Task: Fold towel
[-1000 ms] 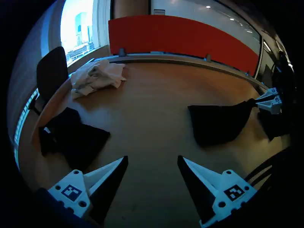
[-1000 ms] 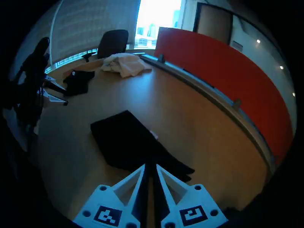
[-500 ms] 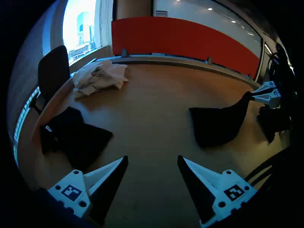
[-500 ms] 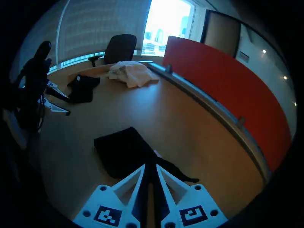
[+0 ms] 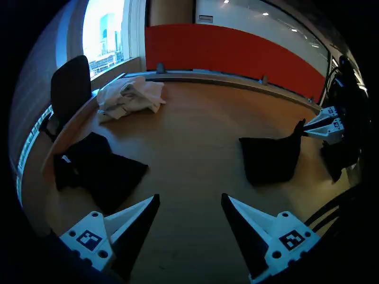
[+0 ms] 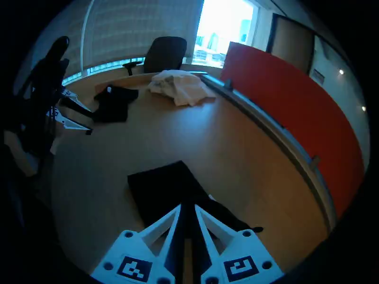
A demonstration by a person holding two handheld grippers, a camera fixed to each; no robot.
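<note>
A black towel (image 5: pixel 270 158) lies on the wooden table (image 5: pixel 199 128), to the right in the left gripper view. One corner of it is lifted off the table, pinched by my right gripper (image 5: pixel 303 128). In the right gripper view the same black towel (image 6: pixel 163 194) runs up between the fingers of my right gripper (image 6: pixel 188 213), which is shut on it. My left gripper (image 5: pixel 189 201) hovers open over bare table, with nothing between its fingers. From the right gripper view my left gripper (image 6: pixel 87 122) appears far off at the left, held by a person.
A second black cloth (image 5: pixel 97 170) lies at the left near my left gripper. A crumpled white cloth (image 5: pixel 130 97) sits at the far left corner. A red partition (image 5: pixel 227 49) runs along the table's far edge. An office chair (image 5: pixel 68 92) stands by the window.
My right gripper has lifted and drawn the towel's corner inward, so the towel looks shorter and more bunched. The left gripper has stayed open and shifted only slightly.
</note>
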